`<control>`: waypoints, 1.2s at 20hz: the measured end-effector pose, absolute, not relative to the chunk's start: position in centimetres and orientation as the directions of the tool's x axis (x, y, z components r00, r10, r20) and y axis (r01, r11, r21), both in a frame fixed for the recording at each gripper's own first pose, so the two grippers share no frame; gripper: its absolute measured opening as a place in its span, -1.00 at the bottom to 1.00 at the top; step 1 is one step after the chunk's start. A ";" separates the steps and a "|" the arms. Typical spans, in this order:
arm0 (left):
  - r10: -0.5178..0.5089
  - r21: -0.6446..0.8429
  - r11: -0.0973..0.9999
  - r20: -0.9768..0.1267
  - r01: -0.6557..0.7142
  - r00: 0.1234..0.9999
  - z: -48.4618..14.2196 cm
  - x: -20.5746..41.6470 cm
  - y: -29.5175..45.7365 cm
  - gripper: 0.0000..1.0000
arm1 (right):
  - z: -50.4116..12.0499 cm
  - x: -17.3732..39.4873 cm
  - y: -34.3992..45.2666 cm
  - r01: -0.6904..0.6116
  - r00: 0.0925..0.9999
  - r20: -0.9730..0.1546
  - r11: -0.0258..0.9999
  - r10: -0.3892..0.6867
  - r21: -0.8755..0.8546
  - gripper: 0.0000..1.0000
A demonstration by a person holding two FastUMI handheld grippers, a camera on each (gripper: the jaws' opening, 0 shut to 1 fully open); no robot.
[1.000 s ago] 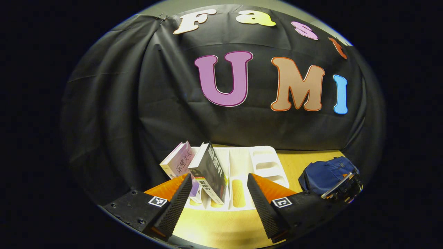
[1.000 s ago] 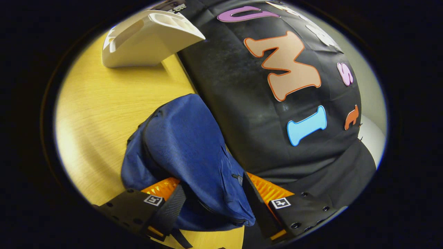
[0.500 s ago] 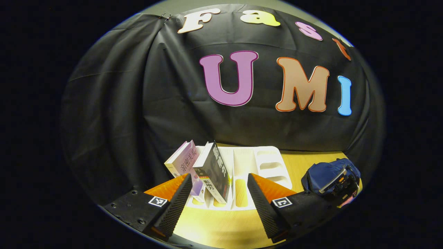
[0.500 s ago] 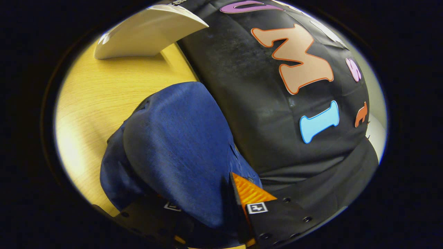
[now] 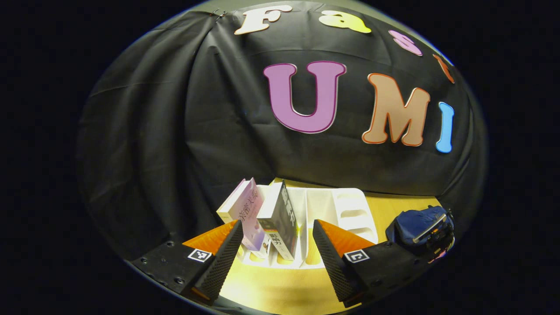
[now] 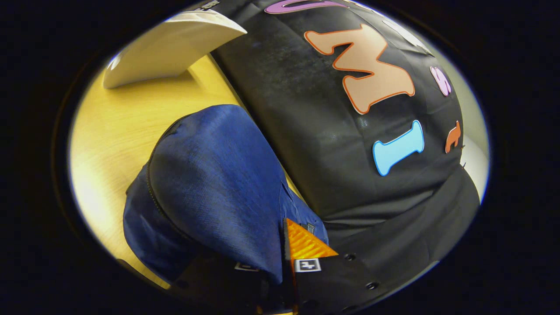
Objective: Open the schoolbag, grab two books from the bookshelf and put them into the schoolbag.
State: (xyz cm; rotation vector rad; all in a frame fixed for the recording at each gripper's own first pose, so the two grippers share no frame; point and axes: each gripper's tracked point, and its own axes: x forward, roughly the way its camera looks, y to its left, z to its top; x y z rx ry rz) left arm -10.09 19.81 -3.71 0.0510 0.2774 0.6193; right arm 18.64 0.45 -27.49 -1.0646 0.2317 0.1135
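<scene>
Schoolbag (image 6: 218, 183) is the blue lump on the wooden tabletop (image 6: 118, 131), sitting right up against the black cloth wall (image 6: 315, 144). In the right gripper view it takes up the middle and the 7 o'clock part, zipper line curving down its near edge. The right hand-held gripper (image 6: 280, 280) is pinched tight on the bag's fabric at about 6 o'clock: one finger is plain to see, the other is mostly buried under the cloth, and the two sit nearly together with fabric between them. So, closed on the bag.

Bookshelf (image 5: 332, 214), a white slotted rack, shows in the left gripper view at about 6 o'clock, and its end also peeks in at 11 o'clock in the right gripper view. Two books stand in its slots toward the 7 o'clock end, both leaning: a pale book (image 5: 245, 214) and a dark book (image 5: 282, 223) just beside it, touching or nearly so.

The left hand-held gripper (image 5: 275, 253) hangs above the tabletop short of the rack, fingers spread wide with nothing between them, the books framed in the gap.

Over at 4 o'clock in the left gripper view you can see the schoolbag again, well apart from the rack, with the other gripper sitting on top of it.
</scene>
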 end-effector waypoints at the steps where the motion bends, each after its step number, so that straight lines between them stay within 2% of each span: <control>1: 0.569 0.116 0.821 -0.248 -0.559 0.784 -3.3 -9.6 20.3 0.88 | -27.5 18.7 0.4 -0.210 0.967 -0.253 0.500 -0.018 -0.840 -0.87; 3: 0.554 0.113 0.831 -0.259 -0.544 0.791 -2.6 -8.5 21.8 0.87 | -27.4 18.4 0.1 -0.226 0.959 -0.282 0.536 -0.023 -0.814 -0.87; 7: 0.514 0.057 0.851 -0.297 -0.522 0.805 -0.6 -6.0 24.3 0.87 | -25.3 18.5 -0.3 -0.187 0.969 -0.247 0.573 -0.028 -0.798 -0.87; 9: 0.475 0.022 0.868 -0.330 -0.496 0.816 0.0 -4.3 25.0 0.86 | -24.4 18.5 -0.5 -0.171 0.971 -0.237 0.595 -0.033 -0.785 -0.87; 12: 0.449 0.049 0.880 -0.412 -0.473 0.793 -0.5 -2.6 27.1 0.87 | -23.0 18.7 -0.9 -0.149 0.974 -0.223 0.623 -0.043 -0.768 -0.87; 18: 0.376 0.050 0.895 -0.619 -0.443 0.689 -4.4 0.1 28.8 0.80 | -20.3 19.4 -2.2 -0.104 0.975 -0.213 0.712 -0.066 -0.694 -0.85; 24: 0.332 0.102 0.901 -0.788 -0.422 0.518 -8.8 0.7 29.9 0.70 | -19.2 19.9 -3.1 -0.081 0.973 -0.217 0.760 -0.080 -0.645 -0.85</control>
